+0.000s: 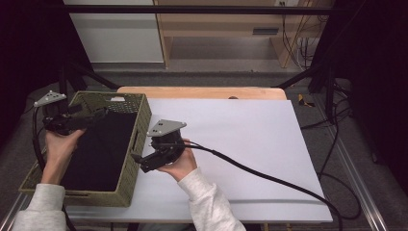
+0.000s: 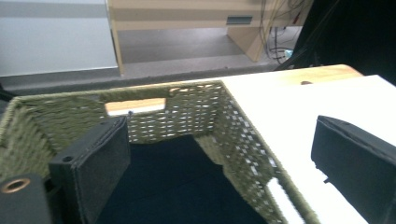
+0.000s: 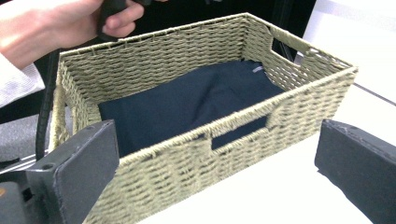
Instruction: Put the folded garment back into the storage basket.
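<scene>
The dark folded cloth (image 3: 187, 105) already lies in the woven basket (image 1: 139, 120); left gripper (image 1: 98, 114) and right gripper (image 1: 137, 161) stand wide, empty; probably little remains.

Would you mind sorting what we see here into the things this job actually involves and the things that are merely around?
In the job:
- basket
- dark cloth lying inside it
- left gripper, jaws open
- right gripper, jaws open

Merely around:
- white sheet on the table
- wooden shelf behind
- floor cables
</scene>
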